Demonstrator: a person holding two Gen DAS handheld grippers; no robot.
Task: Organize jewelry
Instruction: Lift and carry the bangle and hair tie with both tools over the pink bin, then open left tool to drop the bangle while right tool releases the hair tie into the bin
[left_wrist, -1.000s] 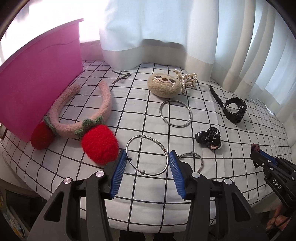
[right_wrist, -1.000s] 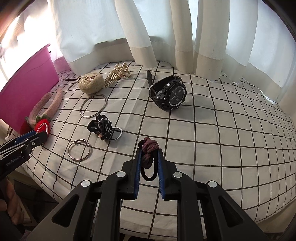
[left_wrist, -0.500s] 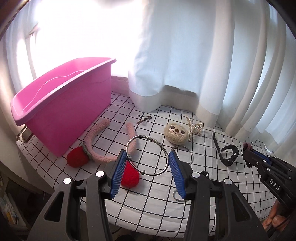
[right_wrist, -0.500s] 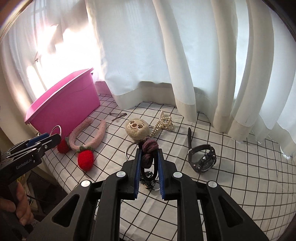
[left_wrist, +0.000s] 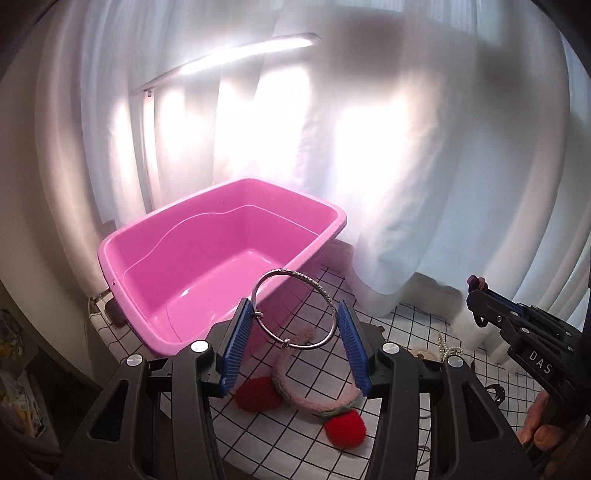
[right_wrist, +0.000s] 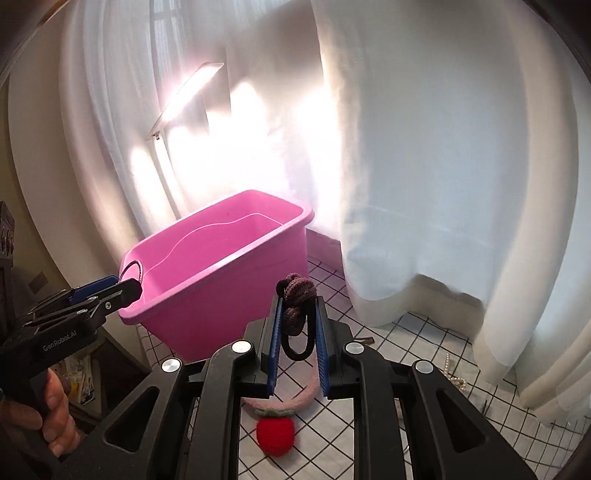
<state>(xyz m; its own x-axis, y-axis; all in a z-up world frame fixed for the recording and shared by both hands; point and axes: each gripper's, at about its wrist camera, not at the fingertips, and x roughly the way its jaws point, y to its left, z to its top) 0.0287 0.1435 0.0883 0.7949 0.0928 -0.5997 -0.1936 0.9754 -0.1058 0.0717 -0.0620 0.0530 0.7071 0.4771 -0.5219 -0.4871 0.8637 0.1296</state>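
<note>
A bright pink bin (left_wrist: 207, 258) sits beyond the blue-padded tongs. Below them, a white cloth with a black grid (left_wrist: 306, 435) carries a pink headband with red pompoms (left_wrist: 345, 424).

Strong daylight pours through the white curtains (left_wrist: 388, 155) behind the pink tub (left_wrist: 207, 266), blowing the fabric out to pure white in both views. A bright streak of glare crosses the upper left. The curtains look soft and smeared with motion blur. Fisheye bending curves the edges, and the corners fall into dark shadow.
</note>
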